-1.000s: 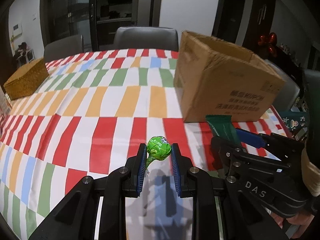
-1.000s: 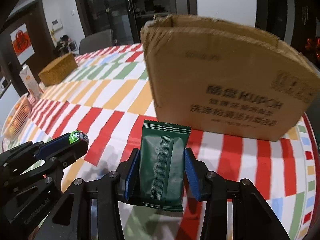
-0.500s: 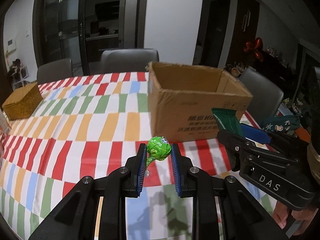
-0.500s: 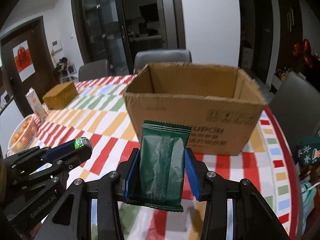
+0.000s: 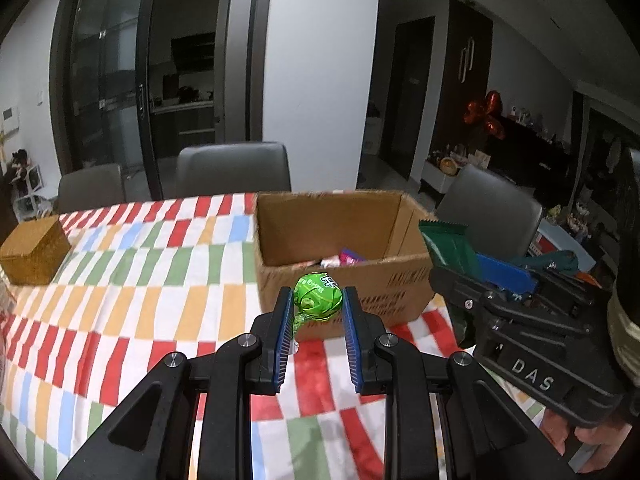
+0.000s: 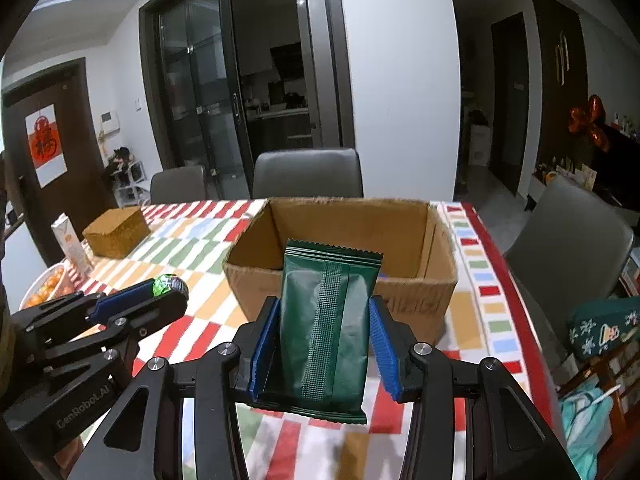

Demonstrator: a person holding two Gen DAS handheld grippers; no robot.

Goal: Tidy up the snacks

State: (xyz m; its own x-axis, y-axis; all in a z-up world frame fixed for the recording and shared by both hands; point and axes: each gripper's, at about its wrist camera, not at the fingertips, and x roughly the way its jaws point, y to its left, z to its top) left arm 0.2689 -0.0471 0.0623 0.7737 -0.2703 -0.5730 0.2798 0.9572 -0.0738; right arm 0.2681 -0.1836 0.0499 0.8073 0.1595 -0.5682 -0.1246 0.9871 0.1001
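My left gripper (image 5: 318, 300) is shut on a green foil lollipop (image 5: 319, 297), held up in front of the near wall of an open cardboard box (image 5: 340, 276). Inside the box lie a pink and a white snack wrapper (image 5: 344, 258). My right gripper (image 6: 324, 308) is shut on a dark green snack packet (image 6: 326, 324), upright between its blue pads, just short of the same cardboard box (image 6: 412, 280). The right gripper (image 5: 452, 256) with its packet shows at the right of the left wrist view. At the left of the right wrist view the left gripper (image 6: 170, 286) shows with the lollipop.
A striped tablecloth (image 5: 132, 272) covers the table. A woven brown box (image 5: 34, 250) stands at the far left, a carton (image 6: 72, 246) and a bowl of oranges (image 6: 42, 290) beside it. Grey chairs (image 5: 234, 170) ring the table. A green pouch (image 6: 604, 328) lies off the right edge.
Both grippers have risen with their snacks still held. The box's open top and the wrappers inside have come into sight.
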